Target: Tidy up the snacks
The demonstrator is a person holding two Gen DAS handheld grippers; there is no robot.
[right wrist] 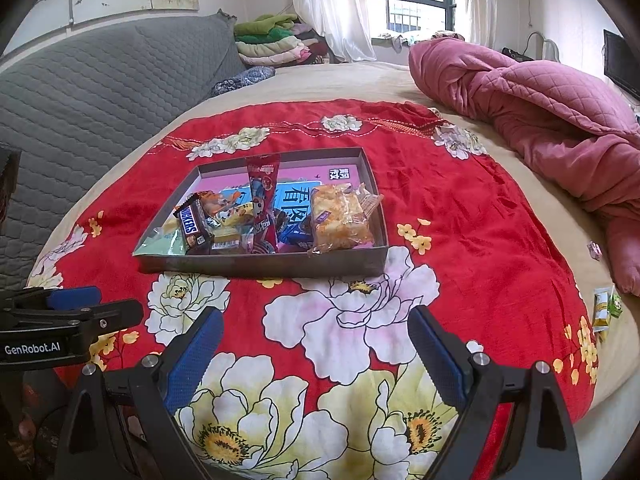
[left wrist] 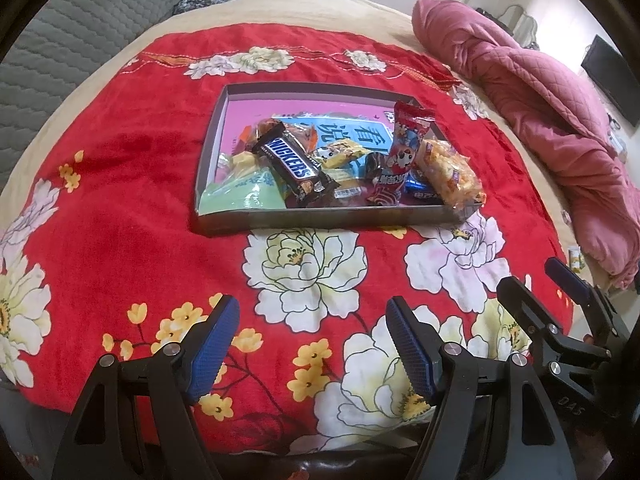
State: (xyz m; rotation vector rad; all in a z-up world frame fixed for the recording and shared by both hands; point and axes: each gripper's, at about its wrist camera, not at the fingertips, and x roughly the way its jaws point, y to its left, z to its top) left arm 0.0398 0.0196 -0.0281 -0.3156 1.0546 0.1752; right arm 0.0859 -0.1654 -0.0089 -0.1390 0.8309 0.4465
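Snacks fill a shallow grey box [left wrist: 320, 222] lying on a red flowered blanket [left wrist: 132, 184] spread over the bed. Inside it, a Snickers bar [left wrist: 290, 164] lies at about 9 o'clock of a tall red packet [left wrist: 402, 152], and a clear-wrapped pastry [right wrist: 340, 220] leans against the wall at 3 o'clock. Both tools hover over the blanket at 6 o'clock of the box: the left hand-held gripper [left wrist: 312, 348] and the right hand-held gripper [right wrist: 316, 356] each stand with jaws apart, holding nothing.

A bed [right wrist: 360, 80] carries a red floral blanket [right wrist: 460, 208] and pink quilt [right wrist: 540, 100].
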